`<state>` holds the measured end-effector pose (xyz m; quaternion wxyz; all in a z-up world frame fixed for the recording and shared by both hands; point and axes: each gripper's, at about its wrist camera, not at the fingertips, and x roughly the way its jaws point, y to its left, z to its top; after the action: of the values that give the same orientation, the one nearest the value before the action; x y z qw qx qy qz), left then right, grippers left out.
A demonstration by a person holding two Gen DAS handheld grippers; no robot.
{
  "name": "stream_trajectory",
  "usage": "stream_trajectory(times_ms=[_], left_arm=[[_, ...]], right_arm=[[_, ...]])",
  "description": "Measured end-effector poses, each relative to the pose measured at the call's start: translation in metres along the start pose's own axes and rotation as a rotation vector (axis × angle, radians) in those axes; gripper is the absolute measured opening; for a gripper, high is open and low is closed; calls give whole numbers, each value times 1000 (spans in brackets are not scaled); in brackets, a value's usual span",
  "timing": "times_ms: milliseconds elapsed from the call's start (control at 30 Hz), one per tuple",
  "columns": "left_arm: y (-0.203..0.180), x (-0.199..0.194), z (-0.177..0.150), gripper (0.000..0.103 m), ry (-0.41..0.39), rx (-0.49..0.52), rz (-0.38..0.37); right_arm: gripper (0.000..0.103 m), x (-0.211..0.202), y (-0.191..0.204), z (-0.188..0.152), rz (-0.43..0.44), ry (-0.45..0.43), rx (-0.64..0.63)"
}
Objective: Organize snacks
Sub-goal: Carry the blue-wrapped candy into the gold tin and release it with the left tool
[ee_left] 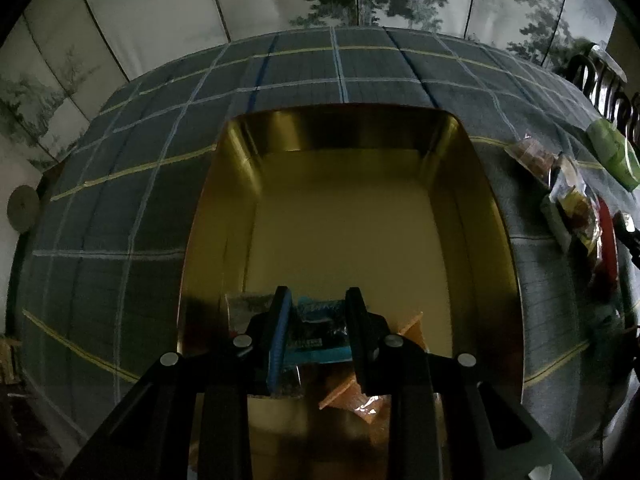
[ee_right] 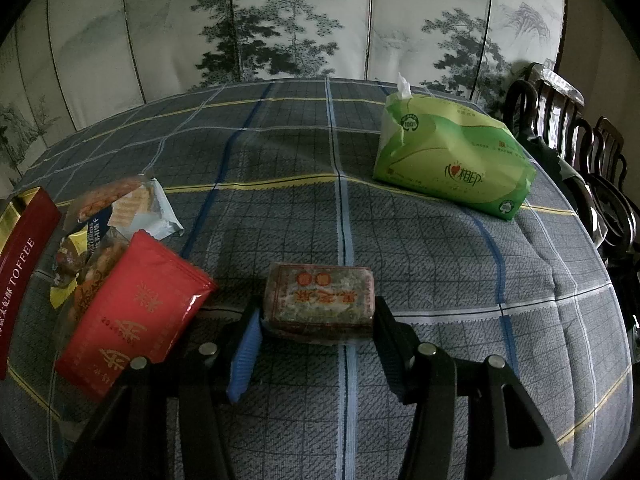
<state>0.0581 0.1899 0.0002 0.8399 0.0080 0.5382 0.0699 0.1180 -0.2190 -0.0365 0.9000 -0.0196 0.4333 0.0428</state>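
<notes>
In the left wrist view, my left gripper [ee_left: 318,312] hangs over the near end of a gold tin box [ee_left: 224,216] and is shut on a blue snack packet [ee_left: 316,334]. An orange wrapped snack [ee_left: 352,396] lies on the box floor below it. In the right wrist view, my right gripper [ee_right: 318,316] is shut on a brown wrapped snack block [ee_right: 320,300] with red characters, just above the checked tablecloth. A pile of snacks lies to its left, with a red packet [ee_right: 132,312] on top.
A green tissue pack [ee_right: 452,160] stands at the back right of the table. The red toffee box side [ee_right: 24,256] is at the far left. Dark wooden chairs [ee_right: 580,160] stand along the right edge. A painted folding screen [ee_right: 300,20] stands behind the table.
</notes>
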Motion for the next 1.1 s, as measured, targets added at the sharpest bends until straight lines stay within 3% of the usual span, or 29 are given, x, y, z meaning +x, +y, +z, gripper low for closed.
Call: stream_trajectory(times_ms=[233,600,1100], left_arm=[[-3,1,-1,26,-13,11,12],[-6,-1,-4,55,-18,11,-4],[0,-10,-15,69,-50,-65,-41]], right_arm=[[54,0,1,0,-1,0,0],[53,0,1,0,-6,0,-1],[50,-1,-1,1,-26,3,-6]])
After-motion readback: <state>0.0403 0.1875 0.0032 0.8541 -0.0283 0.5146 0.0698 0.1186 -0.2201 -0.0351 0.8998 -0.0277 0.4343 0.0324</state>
